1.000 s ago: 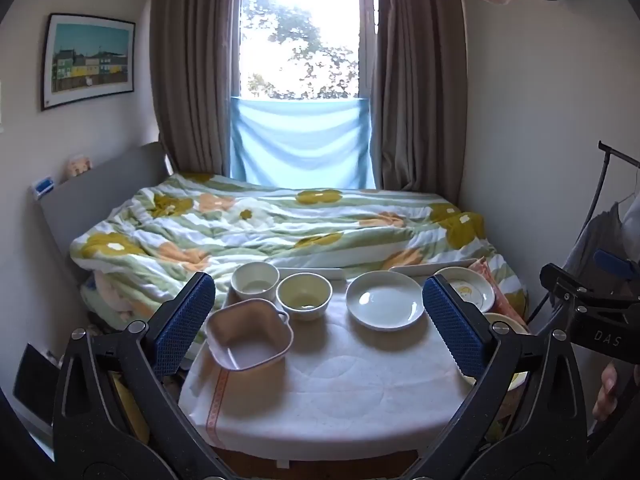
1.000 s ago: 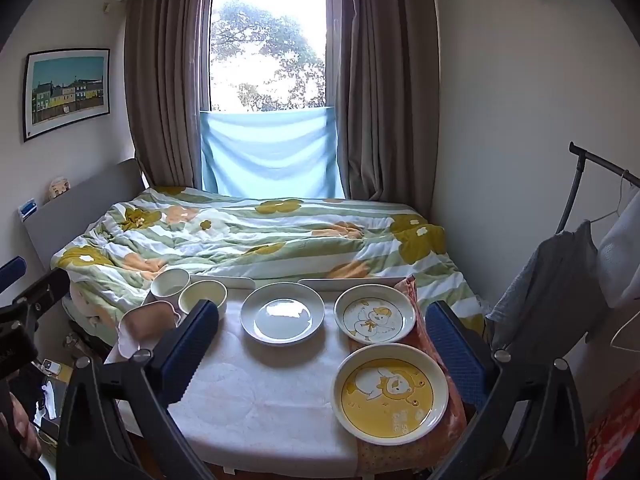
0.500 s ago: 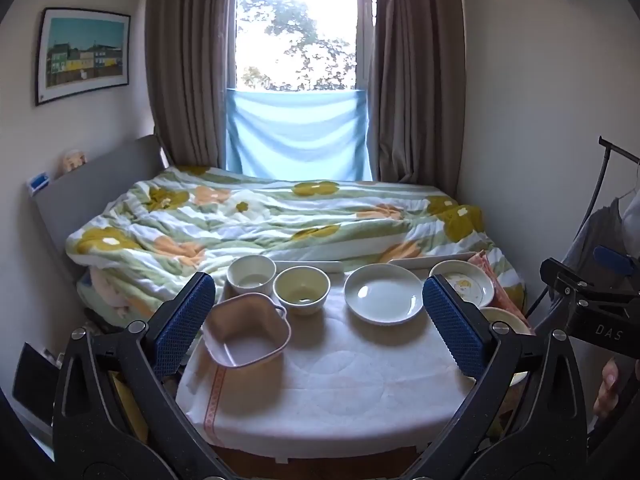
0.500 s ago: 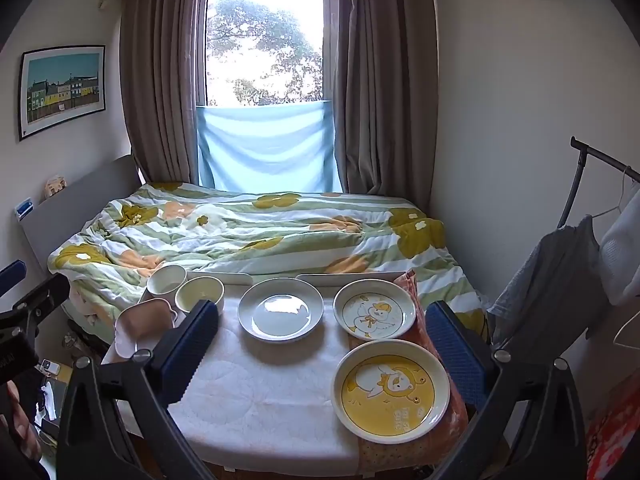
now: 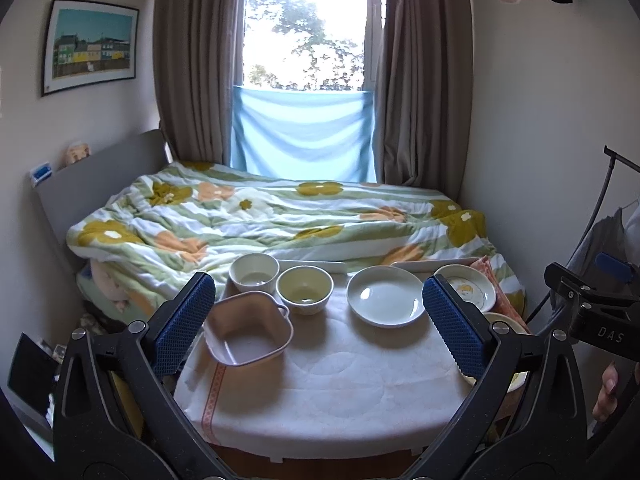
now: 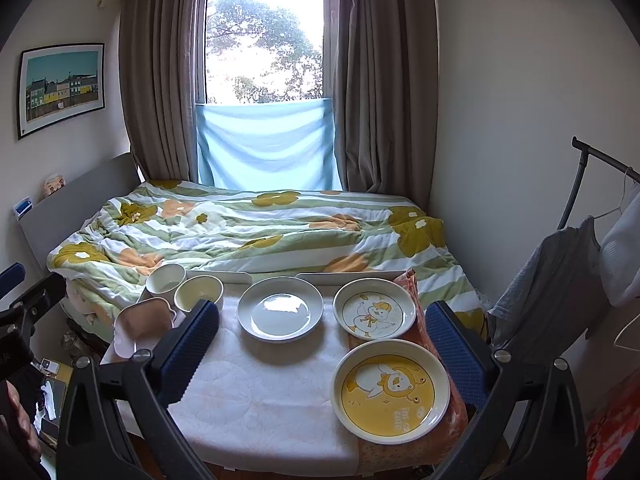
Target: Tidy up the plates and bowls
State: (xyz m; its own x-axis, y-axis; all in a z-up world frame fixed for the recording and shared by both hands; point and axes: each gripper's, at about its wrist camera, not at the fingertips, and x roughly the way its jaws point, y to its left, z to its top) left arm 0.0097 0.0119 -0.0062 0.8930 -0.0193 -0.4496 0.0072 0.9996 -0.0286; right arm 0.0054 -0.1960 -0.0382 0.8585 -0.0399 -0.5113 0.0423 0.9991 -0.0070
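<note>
Both the left gripper (image 5: 318, 318) and right gripper (image 6: 322, 346), jaws apart and empty, had been raised slightly; plates and bowls remained untouched, so organizing was judged not begun.

Three plates (image 6: 280, 313) and three bowls (image 5: 305, 289) stand here

**What the surface carries**

We see a small surface (image 6: 256, 396) under a white quilted cloth (image 5: 320, 392), set at the foot of the bed (image 6: 248, 232). Taking the plain white plate (image 6: 280, 313) as our landmark: left of it sit a yellow bowl (image 6: 199, 292), a white bowl (image 6: 165, 278) and a pink handled dish (image 6: 143, 325). Right of it lies a duck plate (image 6: 374, 314); nearer us, a yellow plate (image 6: 390, 390), both on an orange cloth (image 6: 412, 446).
</note>
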